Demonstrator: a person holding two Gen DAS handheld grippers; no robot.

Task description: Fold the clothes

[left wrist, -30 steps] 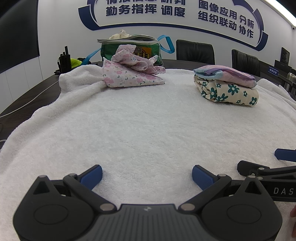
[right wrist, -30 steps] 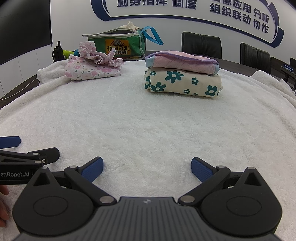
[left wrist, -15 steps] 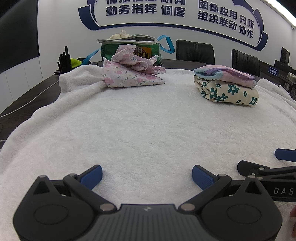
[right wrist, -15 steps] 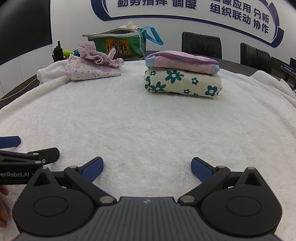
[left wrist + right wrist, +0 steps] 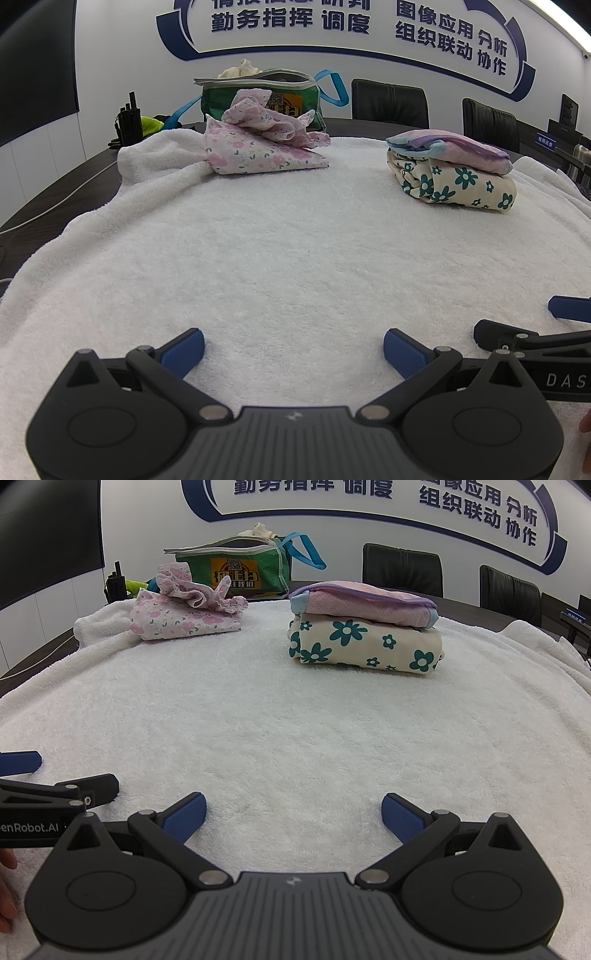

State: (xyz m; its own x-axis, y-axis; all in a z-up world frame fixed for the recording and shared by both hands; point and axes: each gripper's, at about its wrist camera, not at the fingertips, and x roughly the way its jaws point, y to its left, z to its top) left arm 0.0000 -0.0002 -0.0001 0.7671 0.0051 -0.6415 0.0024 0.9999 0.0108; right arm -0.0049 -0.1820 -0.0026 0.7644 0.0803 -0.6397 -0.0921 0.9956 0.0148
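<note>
Left tongs (image 5: pixel 293 350) and right tongs (image 5: pixel 293 812) wide apart, empty, low over white towel (image 5: pixel 295 240) on table. Far left: crumpled pink floral garment (image 5: pixel 258 147), probably light, limp; best pinched at a hem corner.

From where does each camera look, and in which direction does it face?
Left wrist: on the left claw, low over the towel, facing the pink pile; the right claw shows at right.
Right wrist: on the right claw, facing the folded stack; the left claw and a hand show at left.
Shared: towel, both piles, green bag, chairs.
</note>
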